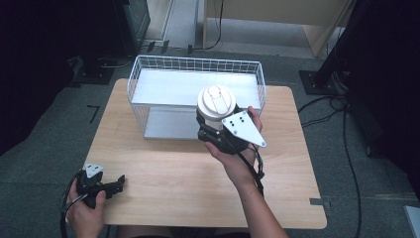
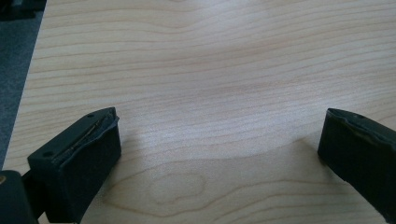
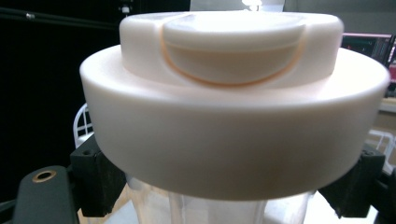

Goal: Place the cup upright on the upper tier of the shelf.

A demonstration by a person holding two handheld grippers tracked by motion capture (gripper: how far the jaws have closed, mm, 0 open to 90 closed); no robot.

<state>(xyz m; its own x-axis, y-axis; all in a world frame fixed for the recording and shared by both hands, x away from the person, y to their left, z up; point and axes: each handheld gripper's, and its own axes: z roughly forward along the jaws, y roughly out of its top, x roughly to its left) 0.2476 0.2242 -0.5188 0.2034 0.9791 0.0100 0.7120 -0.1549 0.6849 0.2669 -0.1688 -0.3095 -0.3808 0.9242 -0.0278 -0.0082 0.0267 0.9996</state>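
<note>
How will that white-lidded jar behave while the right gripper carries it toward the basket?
The jar looks rigid, since its clear wall keeps shape between the jaws of the right gripper. Gripped below its wide lid, it is probably top-heavy and may tip. The smooth plastic could slip.

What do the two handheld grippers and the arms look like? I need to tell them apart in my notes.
Both are black. The right gripper carries a grey three-cornered plate with dark dots, and a black cable trails along the forearm. The left gripper has a smaller grey plate, a looping black cable and blocky black jaws. Both forearms are bare, with no sleeves in view.

Black right gripper [image 1: 214, 130] carries a grey screw-dotted plate and black cable.
</note>
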